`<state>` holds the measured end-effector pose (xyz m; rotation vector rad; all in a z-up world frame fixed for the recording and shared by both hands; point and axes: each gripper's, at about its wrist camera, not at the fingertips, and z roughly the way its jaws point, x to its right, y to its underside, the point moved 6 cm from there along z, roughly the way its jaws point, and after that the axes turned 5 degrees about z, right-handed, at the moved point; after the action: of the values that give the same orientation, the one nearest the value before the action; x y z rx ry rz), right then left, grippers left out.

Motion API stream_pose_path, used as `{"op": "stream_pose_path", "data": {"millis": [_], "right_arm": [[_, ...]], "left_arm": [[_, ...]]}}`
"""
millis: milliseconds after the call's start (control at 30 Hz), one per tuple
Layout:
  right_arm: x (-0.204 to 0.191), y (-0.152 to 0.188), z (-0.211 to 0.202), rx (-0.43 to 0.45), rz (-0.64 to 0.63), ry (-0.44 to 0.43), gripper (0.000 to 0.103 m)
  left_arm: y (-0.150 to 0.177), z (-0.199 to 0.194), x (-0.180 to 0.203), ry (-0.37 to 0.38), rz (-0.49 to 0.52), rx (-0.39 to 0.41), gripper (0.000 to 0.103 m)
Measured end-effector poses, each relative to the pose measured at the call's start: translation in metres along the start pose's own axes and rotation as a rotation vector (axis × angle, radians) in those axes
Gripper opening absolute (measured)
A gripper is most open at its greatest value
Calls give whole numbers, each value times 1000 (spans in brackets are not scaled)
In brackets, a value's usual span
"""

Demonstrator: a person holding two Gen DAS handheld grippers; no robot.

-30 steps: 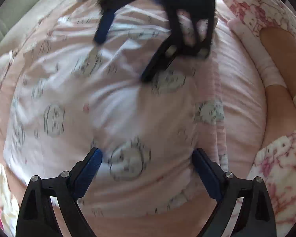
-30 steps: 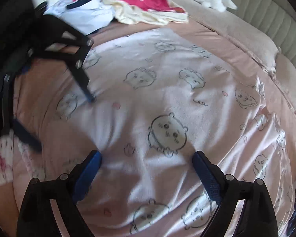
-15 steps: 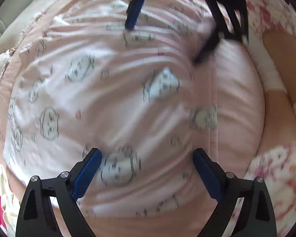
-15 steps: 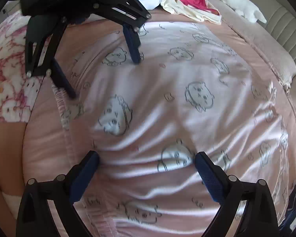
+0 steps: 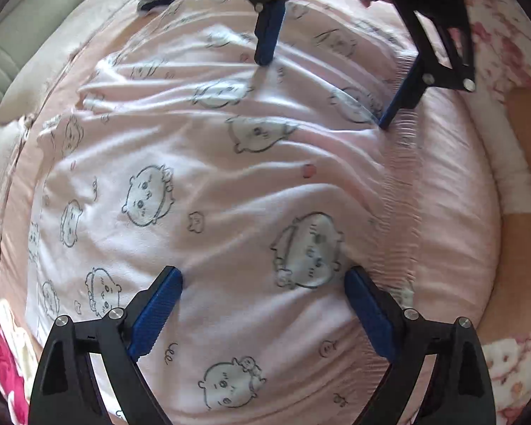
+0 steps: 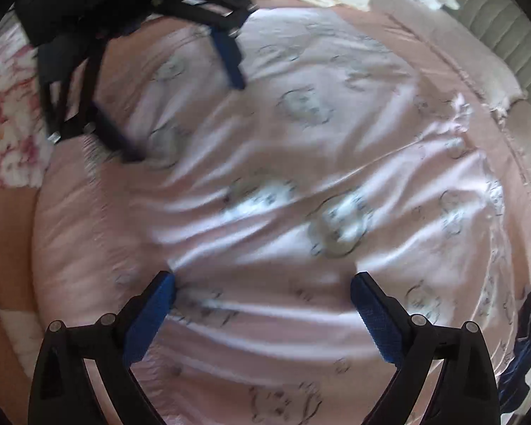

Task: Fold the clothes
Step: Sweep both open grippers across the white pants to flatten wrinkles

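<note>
Between both wide-open hand-held grippers (image 5: 263, 285) (image 6: 262, 283), a rumpled pale-pink garment (image 5: 230, 184) with cartoon-animal print.

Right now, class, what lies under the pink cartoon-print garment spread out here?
The pink garment lies on a pink bedsheet, which shows past its ribbed hem and far edge. What the sheet looks like directly beneath it is covered.

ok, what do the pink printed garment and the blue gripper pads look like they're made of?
Pink printed garment: thin soft woven or knit fabric, probably cotton, matte; it creases into fine ripples, with a gathered elastic band at one edge. Blue finger pads on the left gripper: likely rubber or textured plastic, matte, with a fine knurled grid.
</note>
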<state>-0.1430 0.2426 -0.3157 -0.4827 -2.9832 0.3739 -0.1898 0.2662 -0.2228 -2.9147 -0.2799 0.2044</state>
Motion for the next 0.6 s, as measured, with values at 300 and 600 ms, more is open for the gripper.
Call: {"op": "stream_pose_path", "data": {"millis": [300, 600], "right_arm": [[49, 60, -25, 8, 205, 79, 99], [81, 136, -60, 17, 310, 56, 100]], "left_arm": [[-67, -44, -41, 20, -162, 157, 82], [-13, -6, -44, -7, -99, 104, 82]]}}
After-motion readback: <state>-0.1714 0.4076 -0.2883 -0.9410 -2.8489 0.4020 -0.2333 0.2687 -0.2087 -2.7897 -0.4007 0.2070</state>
